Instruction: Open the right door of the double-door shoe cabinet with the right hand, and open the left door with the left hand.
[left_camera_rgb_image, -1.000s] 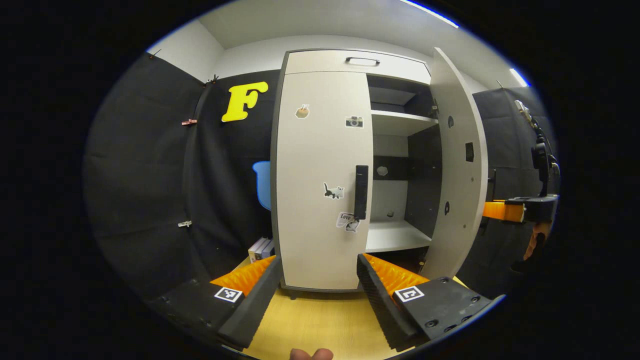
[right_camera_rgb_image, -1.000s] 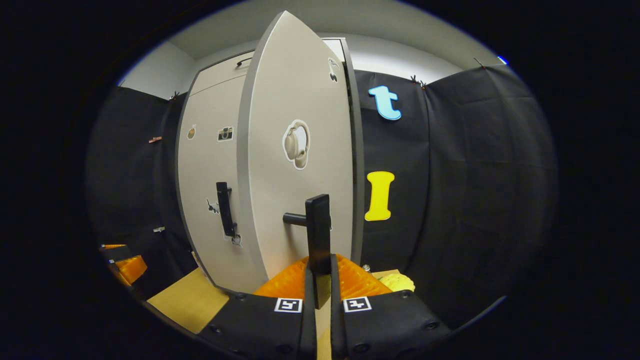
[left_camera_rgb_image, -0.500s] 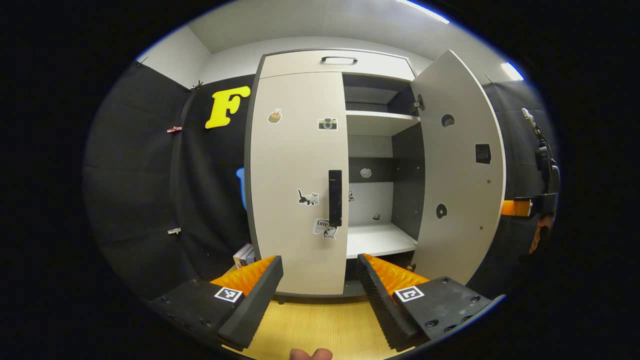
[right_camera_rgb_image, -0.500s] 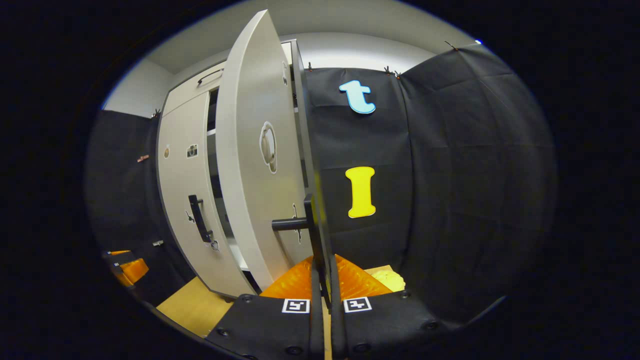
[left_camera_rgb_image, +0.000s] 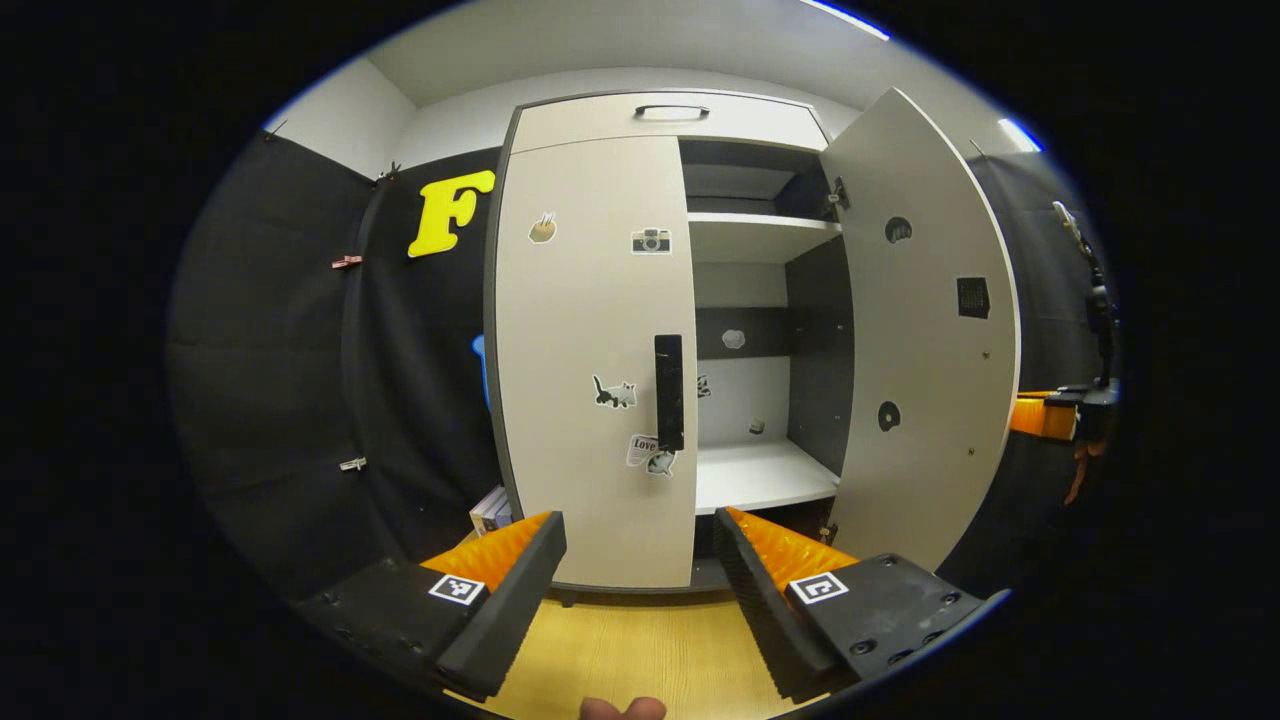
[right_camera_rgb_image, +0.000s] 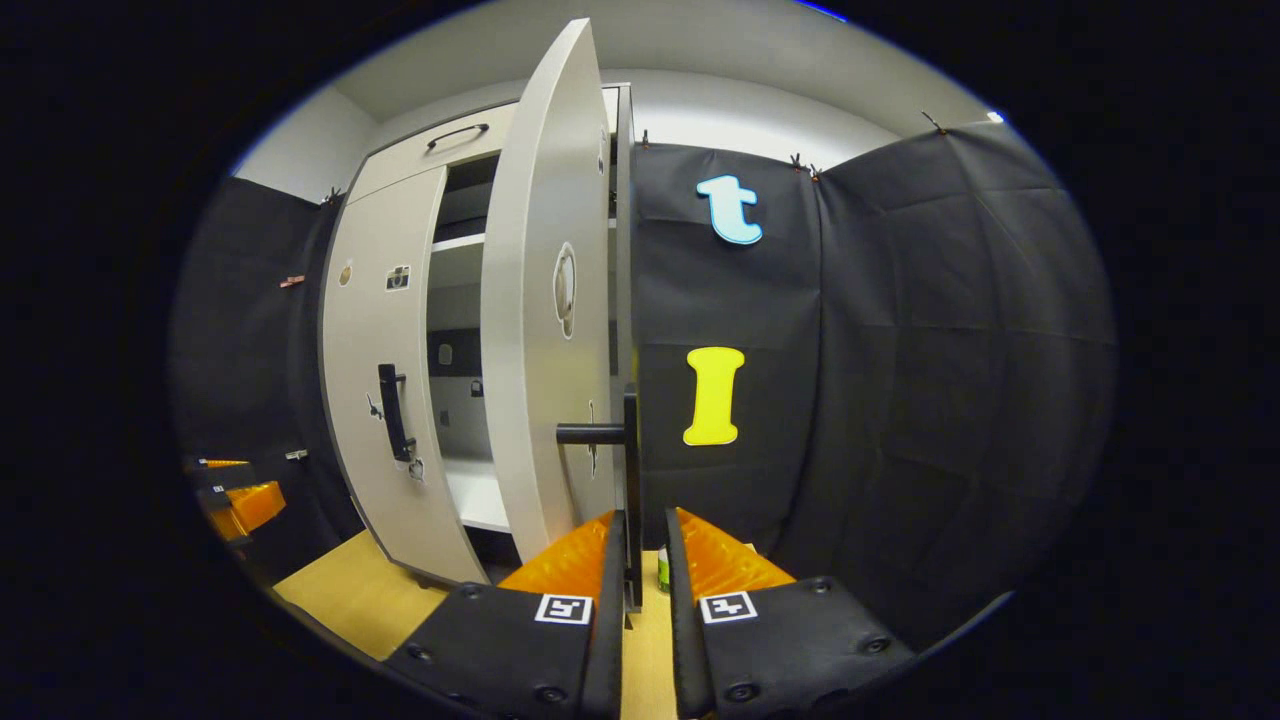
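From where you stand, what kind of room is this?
Probably a staged recording booth, not a home: black cloth walls hang around a lone shoe cabinet standing on a wooden floor. Its right door is open onto bare shelves.

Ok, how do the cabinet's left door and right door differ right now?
The right door is swung wide open, baring the shelves; the left door sits shut. The right door's handle lies between the right gripper fingers; the left door's handle is untouched. Both are pale with stickers.
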